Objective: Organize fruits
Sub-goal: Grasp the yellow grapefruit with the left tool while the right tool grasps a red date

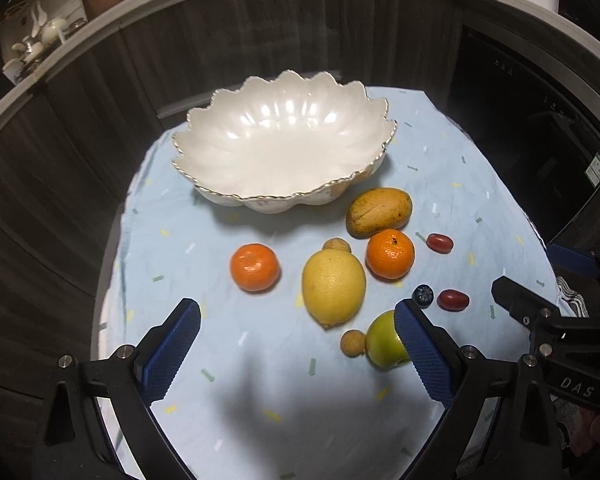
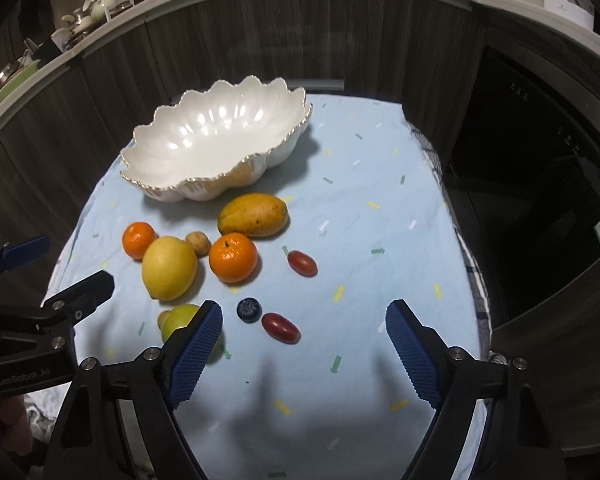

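A worktop under pale blue confetti-print cloth carries an empty white scalloped gold-rimmed ceramic bowl. Nearer lie a yellow mango, yellow lemon, two oranges and smaller fruits. Left tongs and right tongs hover released, grasping nothing.

I hold my left gripper tilted steeply downward, its blue-padded jaws spread wide with nothing between them. My right gripper hangs beside it at the same tilt, jaws apart and gripping nothing.
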